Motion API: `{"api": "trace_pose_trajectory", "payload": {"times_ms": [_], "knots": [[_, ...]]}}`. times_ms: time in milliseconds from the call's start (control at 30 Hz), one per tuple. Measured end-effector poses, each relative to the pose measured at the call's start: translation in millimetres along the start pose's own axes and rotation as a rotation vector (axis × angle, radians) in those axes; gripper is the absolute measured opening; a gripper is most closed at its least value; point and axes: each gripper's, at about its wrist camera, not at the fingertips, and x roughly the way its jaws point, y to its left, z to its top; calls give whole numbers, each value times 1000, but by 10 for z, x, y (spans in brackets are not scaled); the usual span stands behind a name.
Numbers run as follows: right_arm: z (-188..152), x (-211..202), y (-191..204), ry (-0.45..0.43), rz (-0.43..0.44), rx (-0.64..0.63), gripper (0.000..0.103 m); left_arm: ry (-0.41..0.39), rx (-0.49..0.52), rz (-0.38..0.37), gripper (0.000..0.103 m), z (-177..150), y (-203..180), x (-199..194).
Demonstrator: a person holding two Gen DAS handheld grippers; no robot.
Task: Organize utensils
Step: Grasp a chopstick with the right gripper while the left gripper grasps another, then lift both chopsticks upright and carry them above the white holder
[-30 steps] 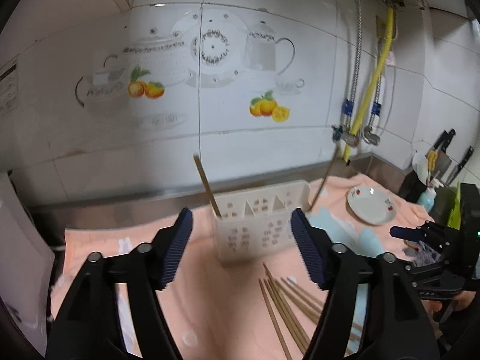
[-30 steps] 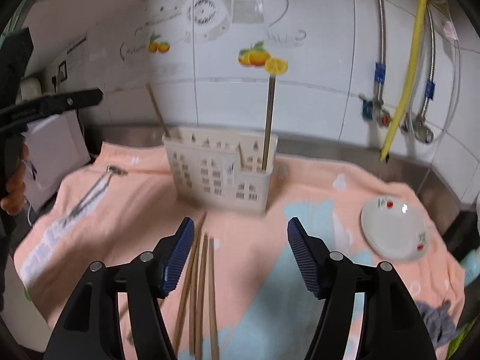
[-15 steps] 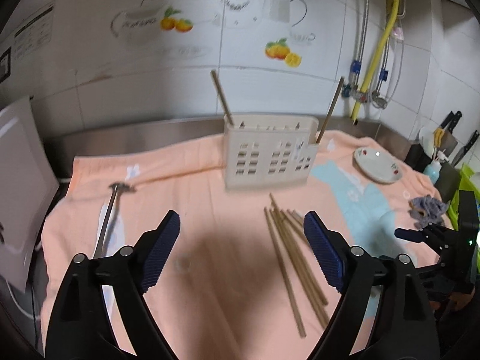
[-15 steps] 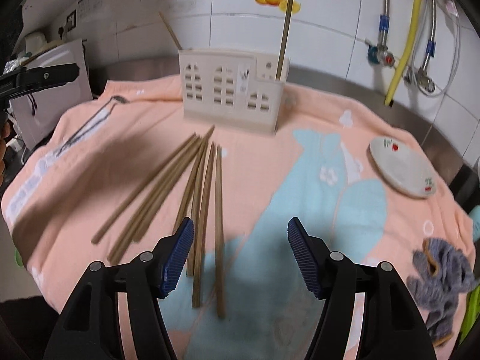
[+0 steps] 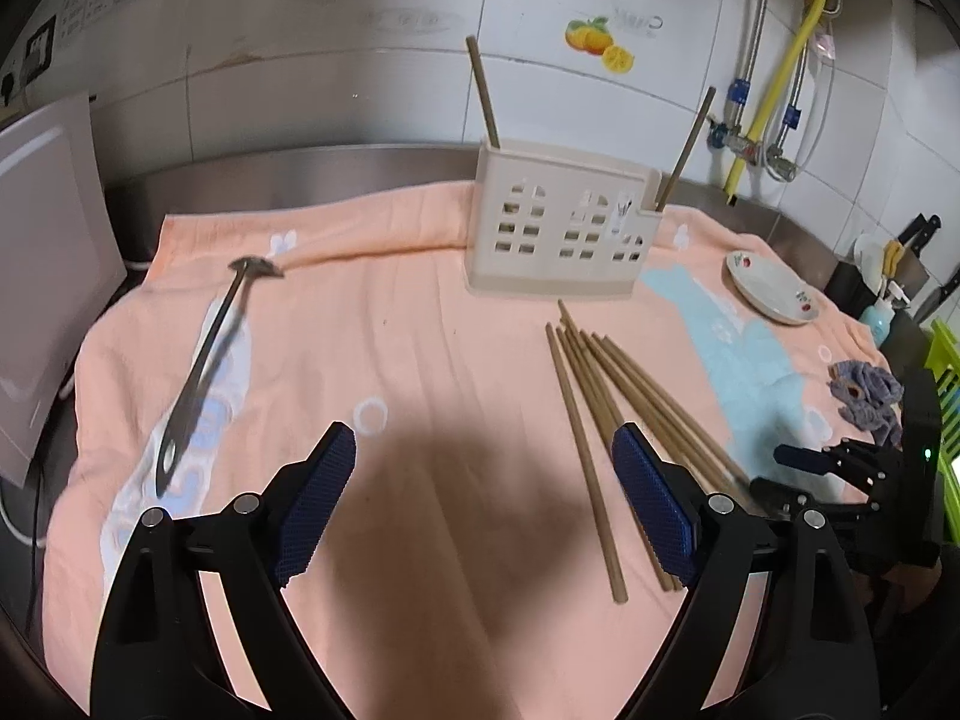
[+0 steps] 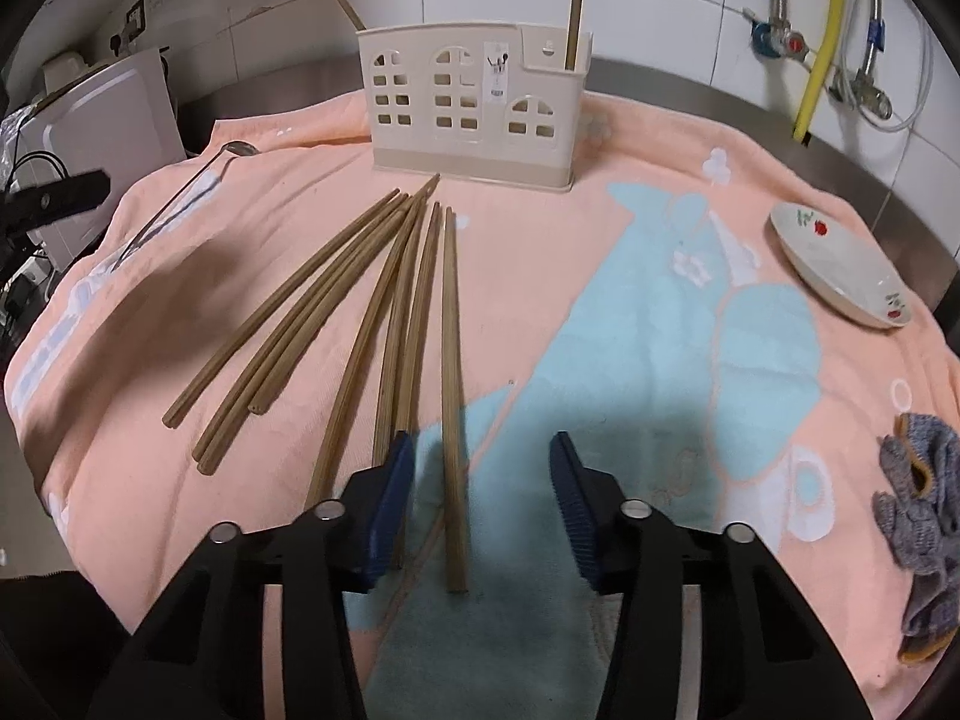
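A beige utensil holder stands at the back of the peach towel with two chopsticks upright in it. Several wooden chopsticks lie fanned out on the towel in front of it. A metal ladle lies at the left. My left gripper is open and empty above the towel, left of the chopsticks. My right gripper is open and low over the near ends of the chopsticks; the rightmost chopstick lies between its fingers.
A white plate sits at the right on the towel. A grey rag lies at the right edge. A white board leans at the left. Pipes run along the tiled wall.
Both grippers have tilted down and pulled back toward the towel. The right gripper has dropped low over the chopstick ends and its jaws have narrowed.
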Motion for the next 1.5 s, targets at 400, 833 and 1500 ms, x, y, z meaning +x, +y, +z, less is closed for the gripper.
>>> {"api": "trace_pose_trajectory", "payload": {"times_ms": [400, 833, 1500], "knots": [[-34, 148, 63, 17, 7, -36, 21, 64, 36, -29, 85, -248, -172, 113], [-70, 116, 15, -6, -16, -32, 8, 162, 95, -116, 56, -438, -542, 477], [-80, -49, -16, -51, -6, -6, 8, 240, 70, -121, 18, -487, -631, 950]]}}
